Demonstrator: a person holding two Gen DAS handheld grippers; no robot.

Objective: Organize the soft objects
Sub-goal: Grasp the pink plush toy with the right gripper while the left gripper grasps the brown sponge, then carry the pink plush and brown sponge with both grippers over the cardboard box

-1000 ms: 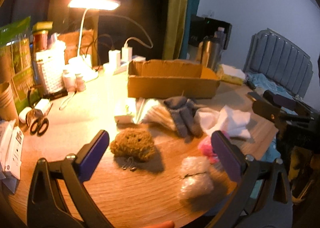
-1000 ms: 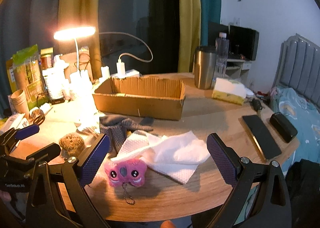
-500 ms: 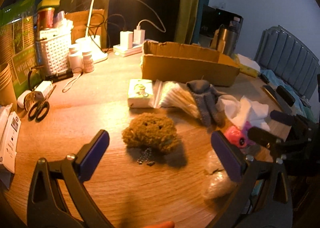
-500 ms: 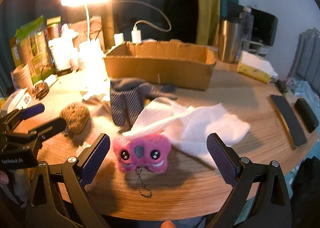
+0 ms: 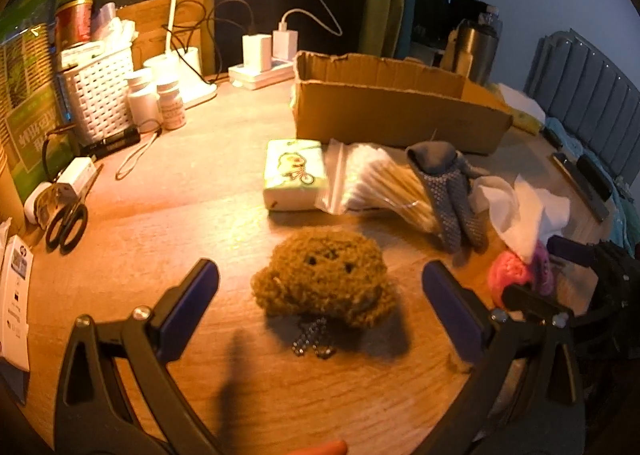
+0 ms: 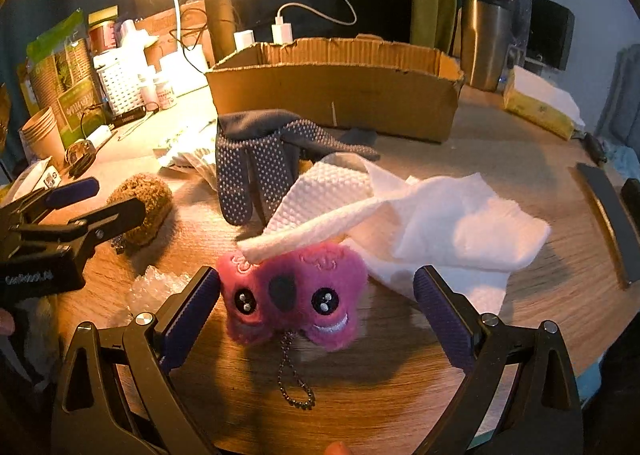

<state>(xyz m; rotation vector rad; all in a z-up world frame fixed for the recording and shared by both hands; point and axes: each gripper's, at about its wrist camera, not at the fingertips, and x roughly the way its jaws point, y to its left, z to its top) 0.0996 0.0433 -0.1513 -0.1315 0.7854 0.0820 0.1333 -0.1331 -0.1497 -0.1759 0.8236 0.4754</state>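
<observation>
Left wrist view shows the left gripper spread wide around a fuzzy brown knitted plush keychain on the round wooden table. The right gripper, equally spread, straddles a pink furry plush keychain under a white paper towel. Better to close gently mid-body, clear of the towel, then carry to the open cardboard box.

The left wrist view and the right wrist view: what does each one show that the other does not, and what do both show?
Only the left wrist view shows the green tissue pack and the scissors. Only the right wrist view shows the pink plush's face and its bead chain. Both show the brown plush, the dotted glove, the cardboard box and both open grippers.
</observation>
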